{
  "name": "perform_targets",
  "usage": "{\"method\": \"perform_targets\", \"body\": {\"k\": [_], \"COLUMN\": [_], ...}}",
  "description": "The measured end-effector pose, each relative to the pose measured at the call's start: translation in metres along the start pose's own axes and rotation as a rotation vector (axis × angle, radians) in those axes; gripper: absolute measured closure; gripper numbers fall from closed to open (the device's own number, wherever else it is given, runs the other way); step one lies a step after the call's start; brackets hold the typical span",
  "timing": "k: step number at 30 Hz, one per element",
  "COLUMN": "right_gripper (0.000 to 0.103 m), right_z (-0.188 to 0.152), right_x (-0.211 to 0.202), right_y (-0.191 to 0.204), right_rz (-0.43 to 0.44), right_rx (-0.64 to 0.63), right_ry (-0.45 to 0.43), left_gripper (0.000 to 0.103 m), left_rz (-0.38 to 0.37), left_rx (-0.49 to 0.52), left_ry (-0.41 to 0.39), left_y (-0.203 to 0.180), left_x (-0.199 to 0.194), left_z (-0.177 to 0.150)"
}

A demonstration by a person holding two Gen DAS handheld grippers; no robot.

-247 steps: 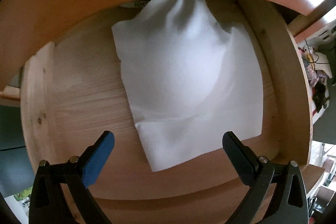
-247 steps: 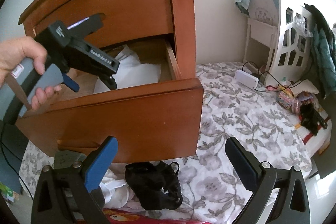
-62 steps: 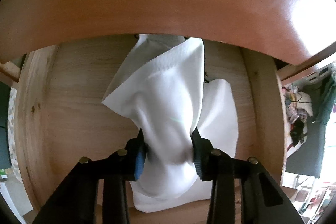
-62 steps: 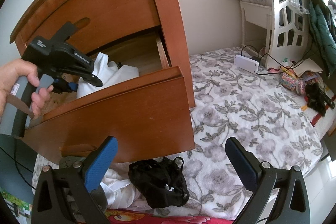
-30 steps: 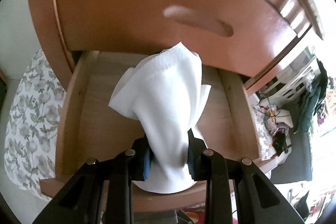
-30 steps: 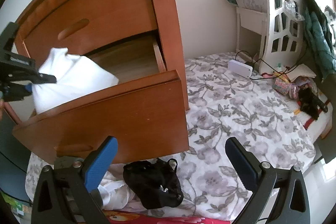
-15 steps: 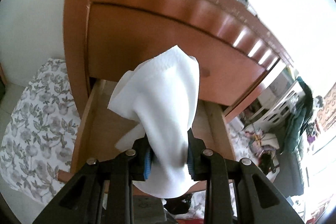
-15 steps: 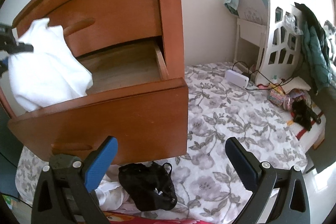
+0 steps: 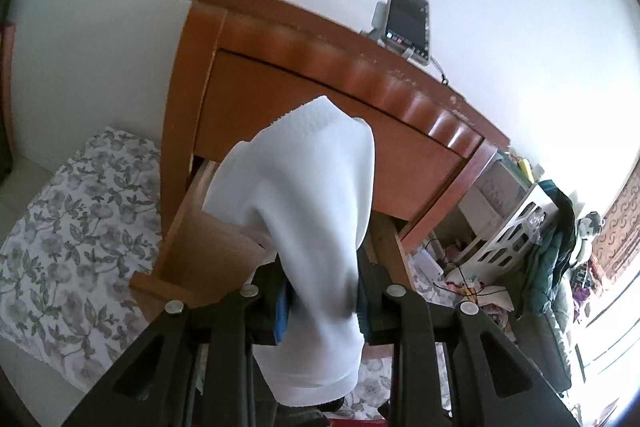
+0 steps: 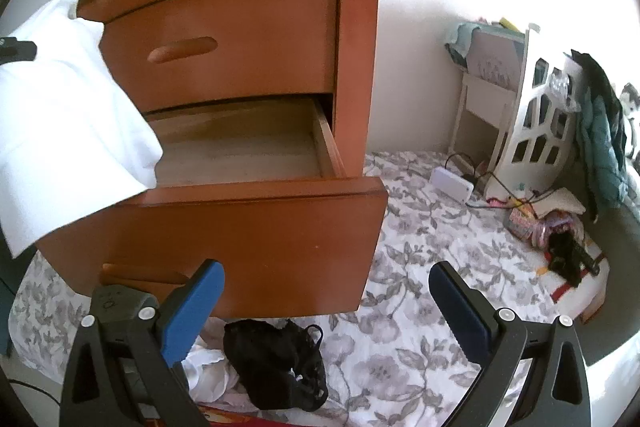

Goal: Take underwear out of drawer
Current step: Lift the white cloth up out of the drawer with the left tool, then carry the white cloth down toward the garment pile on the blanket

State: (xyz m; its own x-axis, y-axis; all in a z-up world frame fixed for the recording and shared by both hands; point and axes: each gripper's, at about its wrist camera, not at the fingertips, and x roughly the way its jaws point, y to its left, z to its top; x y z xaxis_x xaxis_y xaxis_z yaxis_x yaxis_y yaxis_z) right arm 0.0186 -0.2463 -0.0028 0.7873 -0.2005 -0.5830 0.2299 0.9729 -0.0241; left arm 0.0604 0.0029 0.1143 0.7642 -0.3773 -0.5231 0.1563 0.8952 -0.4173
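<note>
White underwear (image 9: 312, 227) hangs pinched in my left gripper (image 9: 322, 303), held high in front of the wooden nightstand (image 9: 320, 75). In the right wrist view the same white underwear (image 10: 60, 131) hangs at the left, above and outside the pulled-out lower drawer (image 10: 248, 219), whose bare wooden bottom (image 10: 240, 151) shows nothing inside. My right gripper (image 10: 326, 301) stands open near the floor, in front of the drawer front, with nothing between its blue pads. The left gripper's body is only a dark sliver at that view's left edge.
A black garment (image 10: 276, 363) and white clothes (image 10: 208, 375) lie on the floral sheet (image 10: 420, 267) under the drawer. A tablet-like device (image 9: 408, 23) stands on the nightstand top. A white shelf (image 10: 528, 115), cables and clutter sit at the right.
My left gripper has lifted the white underwear up and out of the drawer, further away from the nightstand. The drawer now looks empty. The right gripper stayed open, shifting slightly.
</note>
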Motion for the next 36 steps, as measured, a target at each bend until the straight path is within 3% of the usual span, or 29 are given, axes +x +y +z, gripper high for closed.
{"method": "perform_targets", "body": {"k": [15, 24, 29, 36], "right_gripper": [0.000, 0.000, 0.000, 0.000], "right_z": [-0.002, -0.004, -0.006, -0.007], "right_x": [-0.012, -0.017, -0.020, -0.026], "right_y": [0.013, 0.022, 0.024, 0.020], "right_rz": [0.003, -0.005, -0.006, -0.007], "right_rx": [-0.069, -0.116, -0.131, -0.115], "right_ry": [-0.056, -0.072, -0.073, -0.090], "left_gripper": [0.075, 0.074, 0.074, 0.073], "left_rz": [-0.038, -0.108, -0.129, -0.140], "left_rx": [-0.019, 0.025, 0.052, 0.062], "left_ry": [-0.116, -0.152, -0.109, 0.007], "left_y": [0.009, 0.004, 0.001, -0.002], "left_x": [-0.089, -0.130, -0.128, -0.095], "left_z": [-0.024, -0.030, -0.038, -0.053]}}
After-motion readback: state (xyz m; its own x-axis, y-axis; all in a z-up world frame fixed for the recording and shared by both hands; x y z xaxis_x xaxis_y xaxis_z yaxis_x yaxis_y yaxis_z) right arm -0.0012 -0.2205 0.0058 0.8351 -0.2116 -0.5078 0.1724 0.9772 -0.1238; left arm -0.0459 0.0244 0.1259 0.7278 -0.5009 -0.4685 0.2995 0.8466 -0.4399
